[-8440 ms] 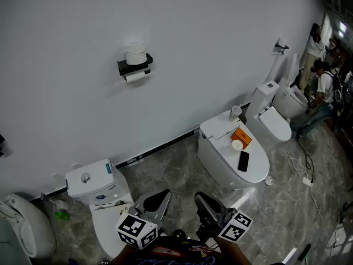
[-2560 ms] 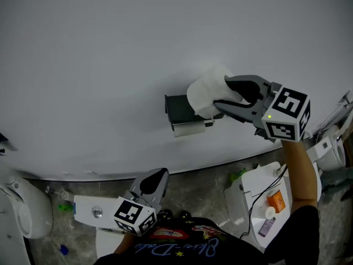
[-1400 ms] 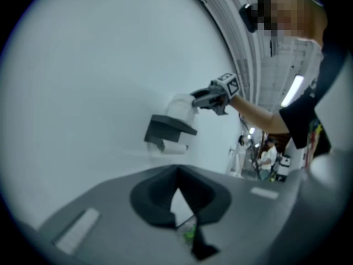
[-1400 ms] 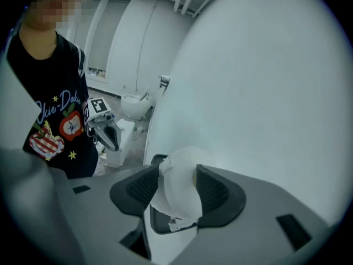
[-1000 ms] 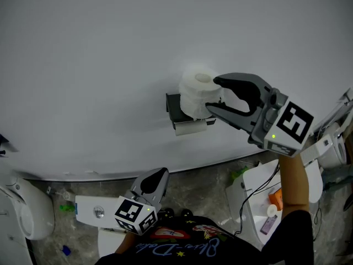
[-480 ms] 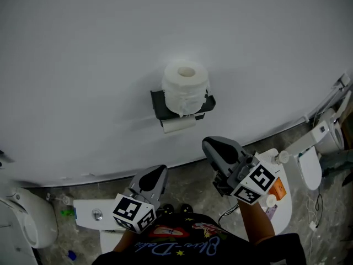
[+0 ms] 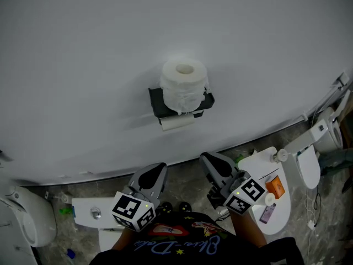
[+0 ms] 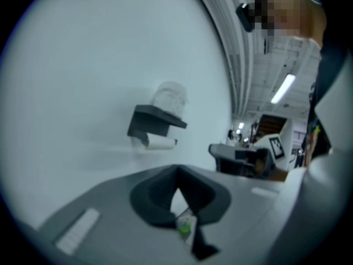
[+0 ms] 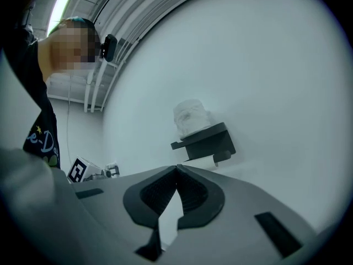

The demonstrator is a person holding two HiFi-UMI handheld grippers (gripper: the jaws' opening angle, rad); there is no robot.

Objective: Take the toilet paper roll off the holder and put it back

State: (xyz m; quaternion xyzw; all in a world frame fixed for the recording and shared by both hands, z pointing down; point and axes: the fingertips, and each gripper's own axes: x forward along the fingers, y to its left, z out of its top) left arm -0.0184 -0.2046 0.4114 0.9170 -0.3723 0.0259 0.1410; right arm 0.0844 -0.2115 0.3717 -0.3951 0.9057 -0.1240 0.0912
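A white toilet paper roll (image 7: 183,84) stands upright on top of the black wall holder (image 7: 158,104); a second roll (image 7: 176,123) hangs under the shelf. Both grippers are held low, near the person's body and well below the holder. My right gripper (image 7: 208,161) is shut and holds nothing. My left gripper (image 7: 153,172) is shut too, tips together, empty. In the left gripper view the roll (image 8: 170,96) and holder (image 8: 156,121) show ahead on the wall. The right gripper view shows the roll (image 9: 191,116) on its holder (image 9: 207,141) above the closed tips (image 9: 177,168).
White toilets (image 7: 270,189) stand along the wall below, one at the right with an orange box (image 7: 274,186) and small items on its lid, another (image 7: 91,214) at the lower left. The floor (image 7: 187,173) is grey marble.
A second ago my right gripper was up at the roll, jaws open around it on the holder. It has pulled down to my body and shut; the roll stays on the holder.
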